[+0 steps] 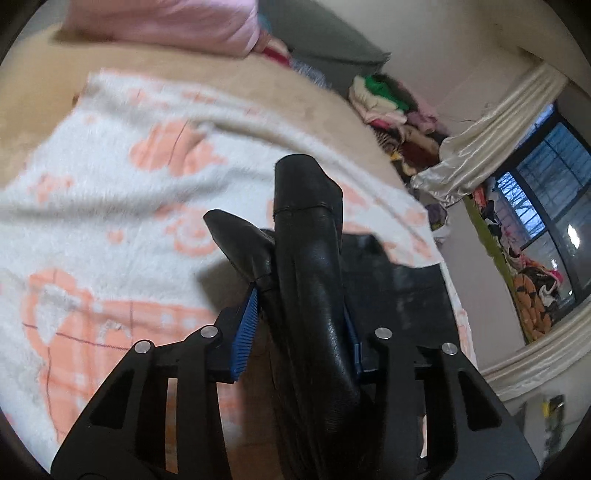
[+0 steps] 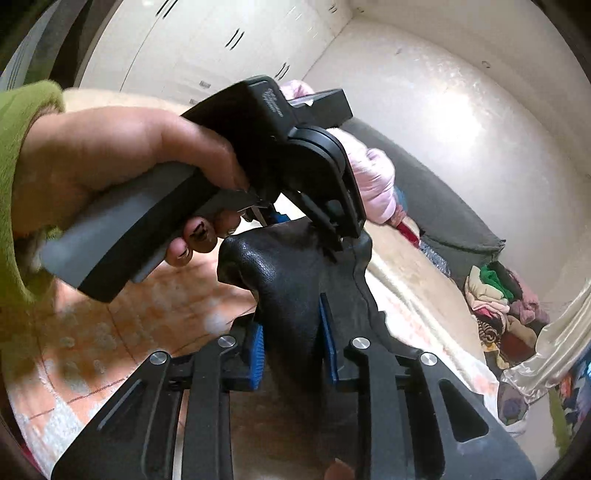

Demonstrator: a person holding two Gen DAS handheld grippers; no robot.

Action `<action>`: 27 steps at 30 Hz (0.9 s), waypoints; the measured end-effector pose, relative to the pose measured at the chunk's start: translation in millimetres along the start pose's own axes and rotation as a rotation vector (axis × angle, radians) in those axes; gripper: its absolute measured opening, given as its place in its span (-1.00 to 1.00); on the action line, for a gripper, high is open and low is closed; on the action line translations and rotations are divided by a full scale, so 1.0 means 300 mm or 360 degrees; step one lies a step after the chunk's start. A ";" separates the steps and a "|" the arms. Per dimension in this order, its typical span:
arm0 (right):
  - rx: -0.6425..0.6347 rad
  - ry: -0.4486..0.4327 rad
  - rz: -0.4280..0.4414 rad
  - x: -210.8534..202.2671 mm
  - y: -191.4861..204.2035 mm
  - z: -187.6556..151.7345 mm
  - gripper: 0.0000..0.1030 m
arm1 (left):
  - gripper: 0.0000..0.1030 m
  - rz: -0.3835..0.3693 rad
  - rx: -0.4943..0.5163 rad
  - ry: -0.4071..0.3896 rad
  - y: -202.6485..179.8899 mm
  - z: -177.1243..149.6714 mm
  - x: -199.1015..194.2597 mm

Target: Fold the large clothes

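**Both tools pinching the black leather garment above the bed**

Nearest to me, my left tool (image 1: 299, 328) has its blue pads (image 1: 245, 334) closed narrowly on a bunched fold of the black leather garment (image 1: 310, 258), which stands up between the fingers and flops over at the top. My right tool (image 2: 291, 354) grips the same garment (image 2: 288, 280) in the same way, its blue pads pressed against either side of the leather.

Just past the right tool, my left hand (image 2: 110, 162), in a green sleeve (image 2: 22, 122), wraps the grey handle of the left tool, whose body sits over the top of the leather.

Under both tools lies a fuzzy white and orange blanket (image 1: 110, 192), spread on the beige bed (image 1: 207, 74). Further off, a pink quilt (image 1: 166, 22) sits at the bed's far edge. Beyond that, a heap of mixed clothes (image 1: 391, 99) is piled by the wall, near a cream curtain (image 1: 491, 133) and a dark window (image 1: 546, 184).
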State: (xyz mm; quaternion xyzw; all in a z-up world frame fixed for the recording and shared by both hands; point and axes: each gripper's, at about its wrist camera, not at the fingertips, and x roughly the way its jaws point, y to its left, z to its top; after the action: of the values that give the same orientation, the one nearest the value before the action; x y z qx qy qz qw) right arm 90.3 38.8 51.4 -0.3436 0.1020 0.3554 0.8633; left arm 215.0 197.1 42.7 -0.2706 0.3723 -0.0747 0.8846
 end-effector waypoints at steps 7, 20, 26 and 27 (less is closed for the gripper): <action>0.0312 -0.0151 -0.0023 -0.157 -0.247 -0.027 -0.58 | -0.38 0.0016 0.0196 -0.0087 -0.296 0.055 -0.035; 0.0811 -0.0228 -0.0080 -0.398 -0.578 -0.250 -0.63 | -0.12 0.0023 0.0583 -0.0128 -0.816 0.011 0.075; 0.1101 -0.0229 -0.0039 -0.412 -0.690 -0.381 -0.63 | 0.00 0.0078 0.0720 -0.0085 -0.968 -0.015 0.174; 0.1171 -0.0222 -0.0020 -0.410 -0.707 -0.409 -0.63 | 0.02 0.0083 0.0730 -0.0070 -0.984 -0.019 0.193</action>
State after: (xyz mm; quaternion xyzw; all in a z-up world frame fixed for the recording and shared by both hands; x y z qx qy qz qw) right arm 154.2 -218.1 122.4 0.0139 0.1618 0.3122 0.9360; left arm 272.7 -73.2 161.5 -0.0544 0.3330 -0.1285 0.9325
